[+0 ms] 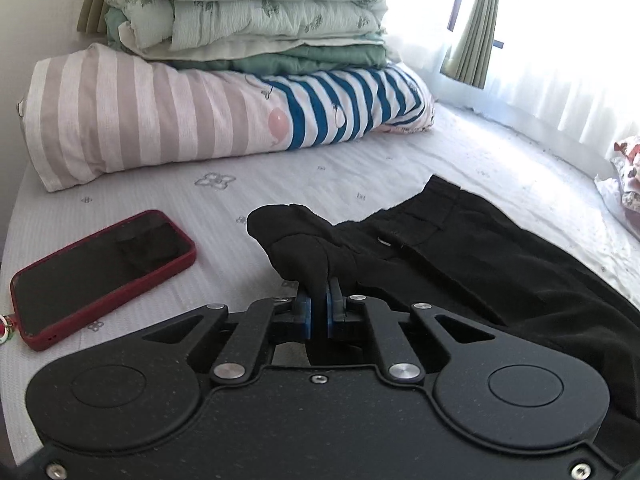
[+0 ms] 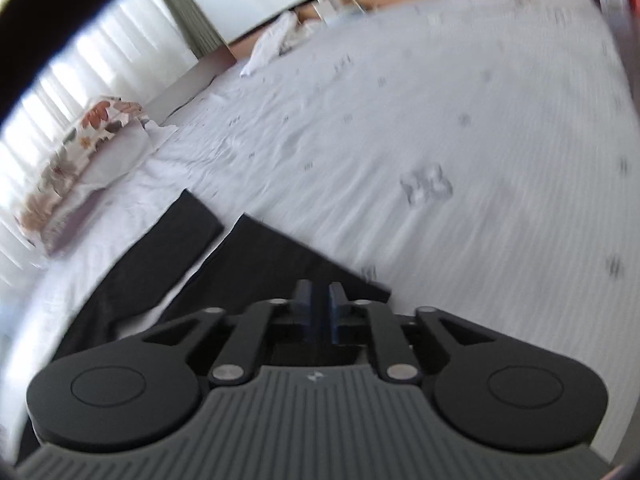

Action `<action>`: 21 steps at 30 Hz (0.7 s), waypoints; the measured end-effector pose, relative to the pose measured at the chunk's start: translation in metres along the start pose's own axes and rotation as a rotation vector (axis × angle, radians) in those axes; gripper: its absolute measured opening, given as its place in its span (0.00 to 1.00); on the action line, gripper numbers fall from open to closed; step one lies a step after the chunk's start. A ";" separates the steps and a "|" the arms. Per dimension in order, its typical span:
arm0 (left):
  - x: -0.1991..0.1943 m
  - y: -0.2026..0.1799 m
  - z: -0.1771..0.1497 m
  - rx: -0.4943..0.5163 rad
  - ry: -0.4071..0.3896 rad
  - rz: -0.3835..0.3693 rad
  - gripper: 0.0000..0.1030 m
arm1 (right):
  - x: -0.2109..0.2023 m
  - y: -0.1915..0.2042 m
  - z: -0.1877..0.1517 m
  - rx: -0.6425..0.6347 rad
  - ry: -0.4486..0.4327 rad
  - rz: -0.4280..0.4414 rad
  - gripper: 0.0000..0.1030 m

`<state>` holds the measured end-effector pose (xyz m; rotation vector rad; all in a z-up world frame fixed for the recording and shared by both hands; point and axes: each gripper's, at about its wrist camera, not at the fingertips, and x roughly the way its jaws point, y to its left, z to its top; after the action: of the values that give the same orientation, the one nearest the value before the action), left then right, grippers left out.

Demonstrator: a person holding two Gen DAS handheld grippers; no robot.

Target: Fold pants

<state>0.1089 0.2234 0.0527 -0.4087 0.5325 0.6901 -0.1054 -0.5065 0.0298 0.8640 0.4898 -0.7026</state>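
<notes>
Black pants lie across the white bed sheet. My left gripper is shut on a bunched corner of the waistband, and the cloth rises in a hump just beyond its blue pads. In the blurred right wrist view the two pants legs stretch flat toward the upper left. My right gripper sits at the near leg's hem edge, its blue pads close together with dark cloth between them.
A phone in a red case lies left of the left gripper. Striped pillows and stacked green quilts fill the head of the bed. A floral cushion lies by the curtained window. White cloth is at the far edge.
</notes>
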 end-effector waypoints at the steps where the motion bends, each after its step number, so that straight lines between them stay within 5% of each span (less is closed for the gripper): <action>1: 0.001 0.000 -0.001 -0.003 0.007 0.002 0.07 | -0.003 -0.003 0.000 0.006 -0.003 0.003 0.54; 7: 0.006 -0.001 -0.003 0.024 0.007 0.012 0.08 | -0.021 -0.014 0.003 0.028 -0.063 -0.101 0.73; 13: 0.009 -0.005 -0.007 0.047 0.006 0.032 0.08 | -0.009 -0.011 -0.019 0.066 0.128 0.033 0.73; 21: 0.010 -0.006 -0.006 0.052 0.008 0.038 0.08 | 0.036 0.012 -0.032 0.048 0.053 0.112 0.75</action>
<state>0.1177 0.2210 0.0435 -0.3531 0.5657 0.7103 -0.0753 -0.4879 -0.0052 0.9493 0.4698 -0.5921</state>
